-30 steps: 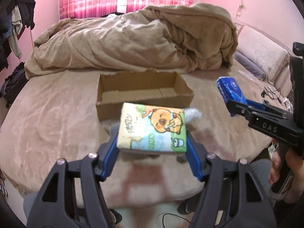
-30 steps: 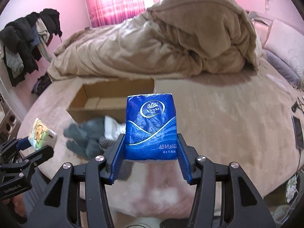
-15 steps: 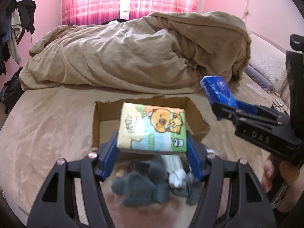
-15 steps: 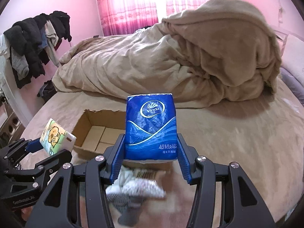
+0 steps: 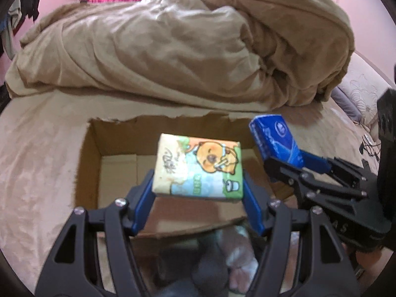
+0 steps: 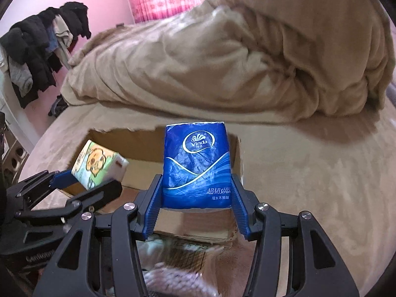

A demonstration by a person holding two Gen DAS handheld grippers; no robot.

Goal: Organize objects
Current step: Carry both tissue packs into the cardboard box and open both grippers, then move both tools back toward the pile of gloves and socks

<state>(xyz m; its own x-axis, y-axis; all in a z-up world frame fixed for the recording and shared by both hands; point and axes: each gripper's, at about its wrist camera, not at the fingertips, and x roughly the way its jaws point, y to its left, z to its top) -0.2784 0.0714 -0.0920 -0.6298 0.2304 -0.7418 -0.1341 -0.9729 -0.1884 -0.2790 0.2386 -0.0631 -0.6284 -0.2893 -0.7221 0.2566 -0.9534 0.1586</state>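
From the left wrist view, the left tongs point(image 5: 198, 193) are clamped on the cartoon pack point(image 5: 198, 168) by its two short ends, holding it in the air over the open box point(image 5: 86, 163) on the bed point(image 5: 42, 153). The pack looks light and soft, its film wrap probably slick, so a squeeze across the ends suits it. At the right the right tongs point(image 5: 277, 163) carry the blue pack point(image 5: 274, 138) near the box's right wall. From the right wrist view, the right tongs point(image 6: 196, 198) are clamped on the blue pack point(image 6: 196, 163) by its lower sides, just above the box point(image 6: 235, 156); it too looks soft and squashy. A plush tan bed point(image 6: 309, 173), a heaped duvet point(image 6: 247, 57), pink walls and hung clothes point(image 6: 37, 54) surround it.
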